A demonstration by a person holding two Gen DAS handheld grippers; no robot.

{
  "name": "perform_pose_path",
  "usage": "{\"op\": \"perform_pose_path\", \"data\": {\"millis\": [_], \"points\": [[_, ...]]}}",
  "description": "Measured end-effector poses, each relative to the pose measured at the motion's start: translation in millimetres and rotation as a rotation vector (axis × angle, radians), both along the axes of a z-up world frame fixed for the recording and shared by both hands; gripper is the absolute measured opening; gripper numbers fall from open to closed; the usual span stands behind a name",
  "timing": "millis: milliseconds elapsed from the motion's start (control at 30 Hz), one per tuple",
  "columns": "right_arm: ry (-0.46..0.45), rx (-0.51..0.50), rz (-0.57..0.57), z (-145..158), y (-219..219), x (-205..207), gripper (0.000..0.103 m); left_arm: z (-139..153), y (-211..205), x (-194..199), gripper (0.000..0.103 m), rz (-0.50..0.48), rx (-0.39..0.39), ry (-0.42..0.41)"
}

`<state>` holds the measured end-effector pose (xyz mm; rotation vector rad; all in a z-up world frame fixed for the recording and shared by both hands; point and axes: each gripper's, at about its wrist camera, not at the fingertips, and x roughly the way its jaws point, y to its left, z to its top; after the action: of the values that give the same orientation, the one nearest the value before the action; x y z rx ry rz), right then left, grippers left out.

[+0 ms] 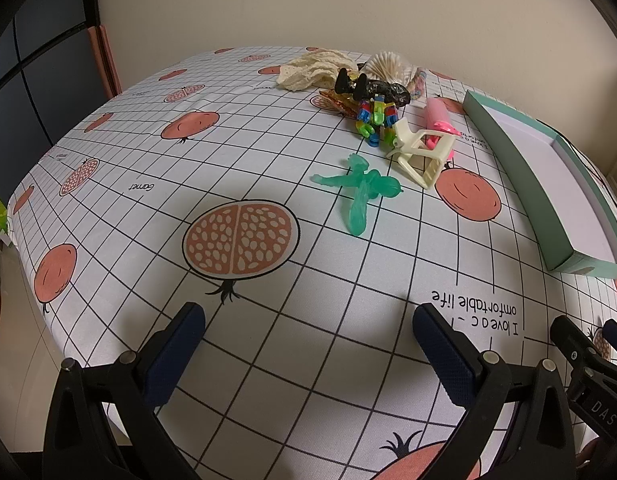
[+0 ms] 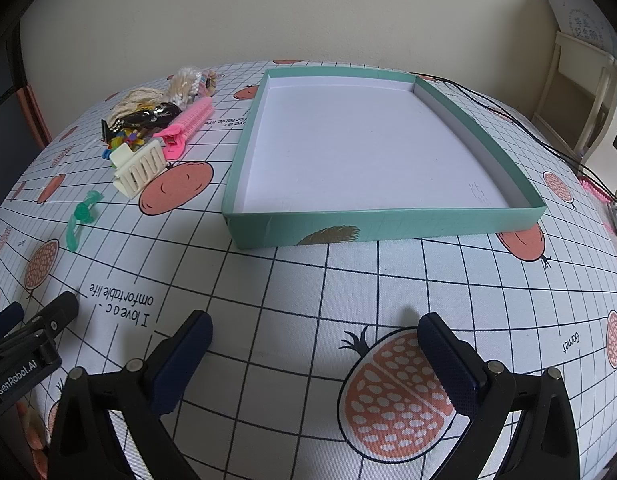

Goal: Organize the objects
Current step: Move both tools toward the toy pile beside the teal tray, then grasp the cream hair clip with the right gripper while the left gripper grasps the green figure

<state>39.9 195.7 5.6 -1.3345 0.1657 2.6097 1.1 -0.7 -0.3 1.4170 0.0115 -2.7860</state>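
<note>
A shallow teal box (image 2: 384,222) with a white inside lies empty on the patterned tablecloth; its long wall (image 1: 520,164) shows at the right of the left wrist view. Left of it sits a pile: a green translucent toy (image 1: 360,190), a cream hair claw (image 1: 422,152), a pink hair clip (image 1: 438,120), a multicoloured toy robot (image 1: 374,120), a black clip (image 1: 372,88) and a cream lace cloth (image 1: 314,68). My left gripper (image 1: 308,350) hovers open near the table's front, well short of the pile. Facing the box, my right gripper (image 2: 314,356) is also open and holds nothing.
The table (image 1: 268,300) drops off at the left in the left wrist view, beside a dark cabinet (image 1: 32,80). A black cable (image 2: 548,144) runs behind the box. A cream chair (image 2: 576,92) stands at the far right. The wall (image 2: 268,8) backs the table.
</note>
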Motion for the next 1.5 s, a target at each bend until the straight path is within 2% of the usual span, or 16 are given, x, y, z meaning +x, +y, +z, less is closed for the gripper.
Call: {"op": "perform_pose_path", "data": {"millis": [300,467,700,867,1000,1100,1233,1400,1500], "points": [[-0.012,-0.003,0.008,1,0,-1,0.103,0,1,-3,0.103,-0.007,0.002,-0.016],[0.002,0.01,0.004,14,0,-4,0.103,7,-8,-15,0.103,0.01,0.077,-0.055],[0.101,0.038,0.098,85,-19,-25,0.103,47,-11,-48,0.103,0.021,0.129,-0.088],[0.108,0.033,0.159,128,-30,-57,0.103,67,-13,-79,0.103,0.023,0.12,-0.15],[0.101,-0.005,0.173,146,-33,-89,0.103,78,-17,-103,0.103,0.025,0.135,-0.193],[0.074,-0.034,0.181,143,-37,-113,0.103,69,-19,-119,0.103,0.03,0.169,-0.261],[0.014,-0.073,0.194,117,-45,-143,0.103,50,-14,-130,0.103,0.027,0.13,-0.295],[-0.084,-0.122,0.189,77,-50,-163,0.098,25,-13,-133,0.103,0.019,0.12,-0.372],[-0.104,-0.164,0.188,66,-54,-167,0.098,20,-13,-130,0.103,0.021,0.126,-0.392]]}}
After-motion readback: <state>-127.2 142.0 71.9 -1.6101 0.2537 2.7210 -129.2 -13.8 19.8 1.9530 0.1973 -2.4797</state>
